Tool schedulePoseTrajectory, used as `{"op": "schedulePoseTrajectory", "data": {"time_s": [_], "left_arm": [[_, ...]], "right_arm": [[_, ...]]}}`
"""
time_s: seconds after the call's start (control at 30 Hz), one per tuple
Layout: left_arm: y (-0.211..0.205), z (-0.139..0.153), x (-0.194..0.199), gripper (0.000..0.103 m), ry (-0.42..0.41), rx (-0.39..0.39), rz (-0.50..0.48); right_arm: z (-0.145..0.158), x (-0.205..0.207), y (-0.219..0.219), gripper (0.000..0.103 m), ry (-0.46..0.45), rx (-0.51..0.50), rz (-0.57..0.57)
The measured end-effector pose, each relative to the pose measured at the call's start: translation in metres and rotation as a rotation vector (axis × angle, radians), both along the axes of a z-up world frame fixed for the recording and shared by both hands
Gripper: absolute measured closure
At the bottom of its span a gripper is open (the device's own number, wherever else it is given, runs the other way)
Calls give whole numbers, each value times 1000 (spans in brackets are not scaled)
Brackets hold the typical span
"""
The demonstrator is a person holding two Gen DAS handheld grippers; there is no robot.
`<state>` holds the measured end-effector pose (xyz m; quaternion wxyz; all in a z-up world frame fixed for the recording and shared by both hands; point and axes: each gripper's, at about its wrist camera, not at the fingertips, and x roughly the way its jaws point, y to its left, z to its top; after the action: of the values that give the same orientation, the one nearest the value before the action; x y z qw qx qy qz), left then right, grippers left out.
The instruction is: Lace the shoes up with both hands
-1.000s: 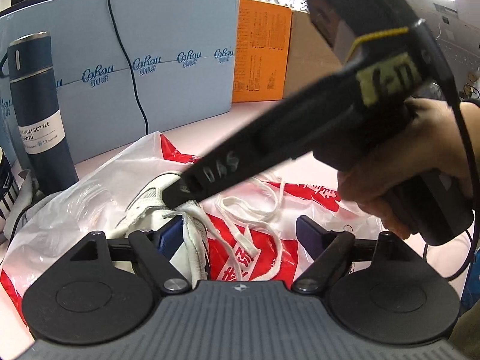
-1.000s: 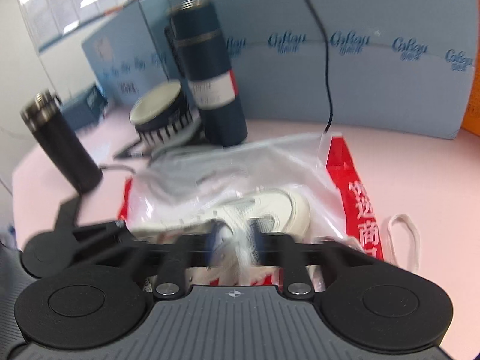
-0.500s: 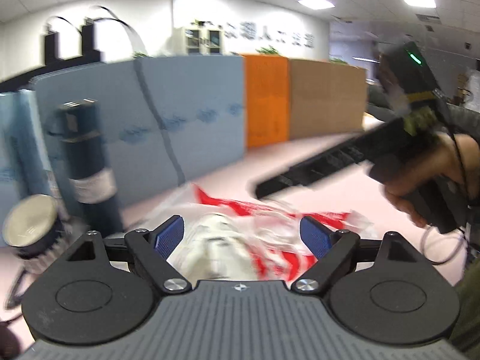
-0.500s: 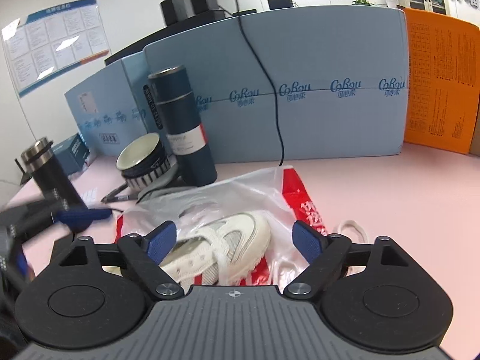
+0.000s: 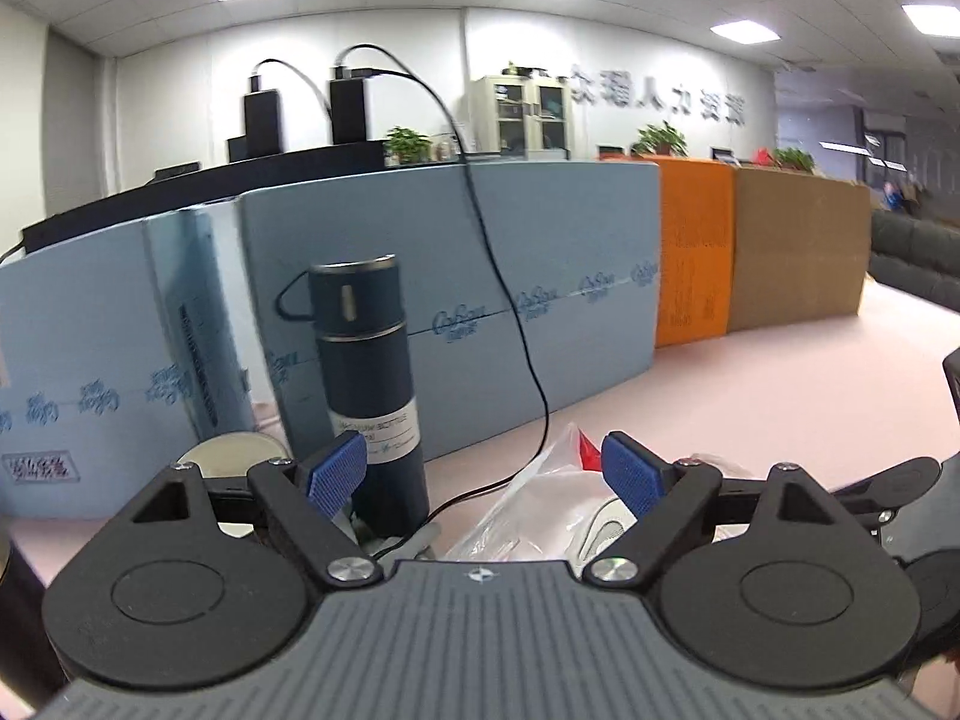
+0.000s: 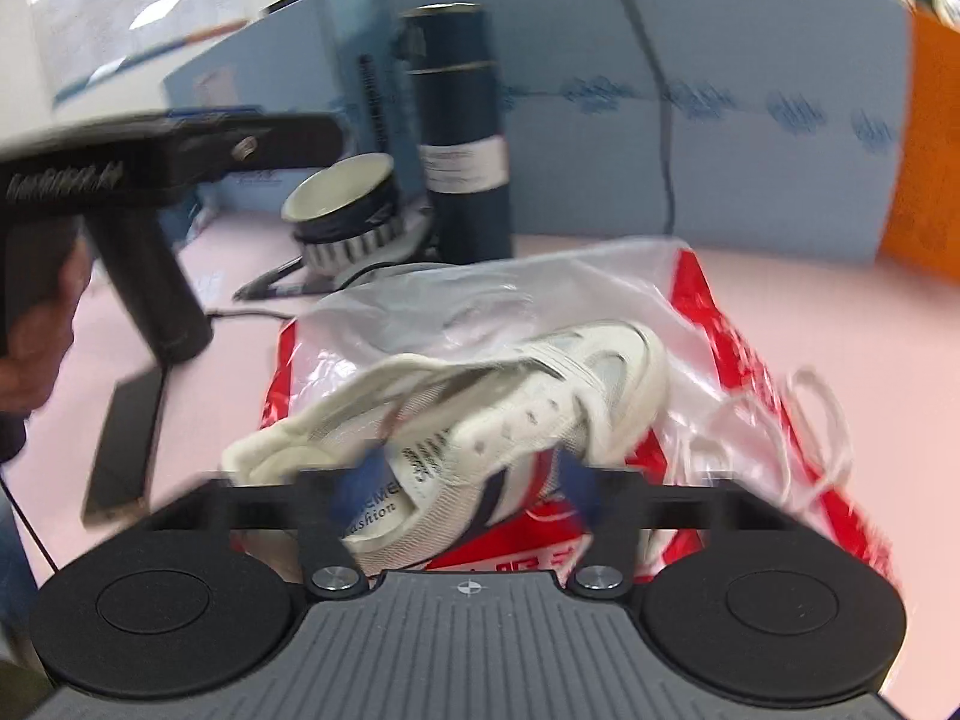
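1. Seeing the right gripper [image 6: 465, 489] closing around the white shoe [image 6: 480, 414]; its side wall by the opening sits between the blue pads, but blur keeps me from telling whether the pads press on it.
2. Shoe lies on its side on a red-and-white plastic bag [image 6: 750, 360] on the pink table [image 6: 810, 288], toe pointing away from my right camera.
3. White lace [image 6: 822, 420] lies loose on the bag, to the right of the shoe, apart from both grippers.
4. Left gripper [image 5: 483, 471] has its fingers spread wide with nothing between them; it's raised above the table, aimed at the blue partition [image 5: 570, 312].
5. In the right view the left gripper's body shows at upper left, with the person's hand [image 6: 36, 324] on its handle.
6. Dark blue vacuum bottle [image 5: 369, 384] stands upright behind the bag, a bowl-shaped item [image 6: 342, 192] just beside it.
7. Black cable [image 5: 516, 324] hangs down the partition.
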<state>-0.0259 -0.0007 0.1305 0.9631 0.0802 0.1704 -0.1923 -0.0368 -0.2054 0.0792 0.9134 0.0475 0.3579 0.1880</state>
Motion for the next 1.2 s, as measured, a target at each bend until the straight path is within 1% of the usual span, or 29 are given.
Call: {"op": "schedulePoseTrajectory", "data": {"time_s": [0.07, 0.13, 0.2, 0.23, 0.27, 0.3, 0.33, 0.37, 0.43, 0.5, 0.6, 0.73, 0.8, 0.9, 1.1, 1.17, 1.2], "left_arm": [[-9, -4, -2, 19, 0, 54, -44], [-21, -11, -3, 19, -5, 124, -102], [-35, -22, -3, 24, -12, 211, -164], [-43, -29, -3, 34, -15, 260, -194], [-51, -35, -5, 45, -14, 311, -226], [-59, -41, -5, 51, -9, 358, -254], [-66, -47, -5, 61, -2, 399, -276], [-73, -53, -4, 70, 1, 440, -295], [-83, -60, -2, 73, 5, 482, -329], [-92, -64, -1, 74, 10, 515, -350], [-105, -71, 2, 71, 25, 577, -367], [-119, -84, -1, 71, -8, 673, -350], [-123, -88, 2, 71, -22, 690, -307], [-128, -92, 4, 71, -35, 724, -276], [-126, -92, 5, 71, -46, 739, -304], [-126, -94, 6, 66, -59, 747, -298], [-127, -96, 5, 61, -73, 758, -293]], "right_arm": [[-6, 3, -17, 75, 50, 115, -51], [-13, 3, -34, 78, 103, 237, -104], [-23, 3, -52, 79, 158, 388, -167], [-29, 2, -62, 79, 183, 467, -199], [-34, 1, -69, 79, 202, 528, -227], [-40, 0, -75, 79, 222, 589, -255], [-45, -1, -82, 79, 240, 648, -281], [-48, -2, -85, 79, 247, 675, -294], [-54, -4, -90, 79, 260, 729, -318], [-54, -6, -91, 79, 262, 745, -324], [-54, -6, -92, 79, 265, 758, -326], [-55, -4, -90, 79, 267, 762, -332], [-56, -5, -92, 79, 268, 767, -333], [-57, -6, -93, 79, 272, 769, -337], [-56, -6, -92, 79, 274, 762, -334], [-56, -7, -93, 79, 275, 765, -336], [-57, -7, -93, 79, 275, 766, -336]]}}
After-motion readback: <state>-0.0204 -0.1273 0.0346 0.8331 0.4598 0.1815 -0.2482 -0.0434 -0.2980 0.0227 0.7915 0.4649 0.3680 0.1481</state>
